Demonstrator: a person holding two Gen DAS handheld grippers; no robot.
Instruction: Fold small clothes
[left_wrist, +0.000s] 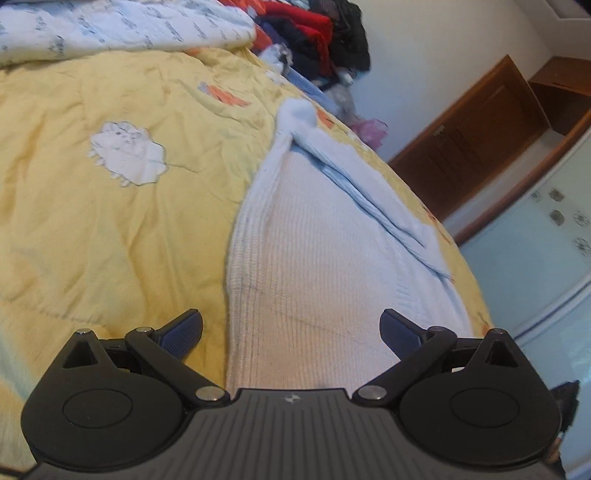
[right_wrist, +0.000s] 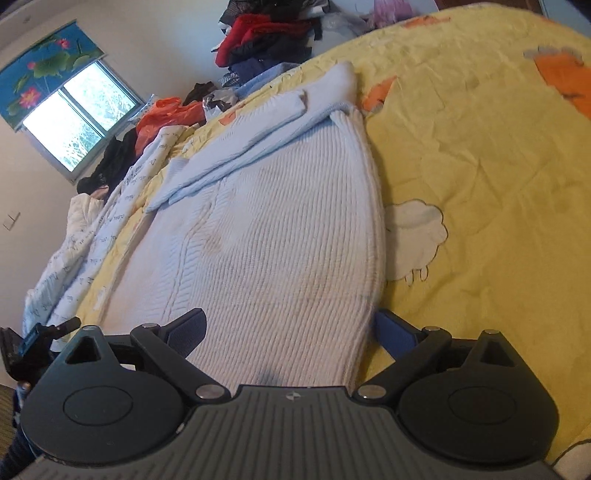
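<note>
In the left wrist view, the left gripper hangs low over the near end of a pale blue knitted sweater that lies flat on a yellow quilt. Its jaws are spread wide and hold nothing; one blue-padded finger sits over the quilt just beside the sweater's left edge, the other over the knit itself. A sleeve is folded across the body toward the far end, and a pile of dark and red clothes sits well beyond it. In the right wrist view, the right gripper is likewise released and empty, hovering over the same near end of the sweater from the other side; one finger is above the ribbed fabric, the other just past the sweater's right edge over the quilt. The folded sleeve crosses the upper part of the garment, and a window shows on the far wall. With the sleeves apparently tucked in and both claws poised at the hem corners, the step in hand looks like taking hold of the bottom edge. The next move likely calls for each gripper to lower, close on its own corner through the full thickness of the knit, then lift and carry the hem evenly toward the collar.
</note>
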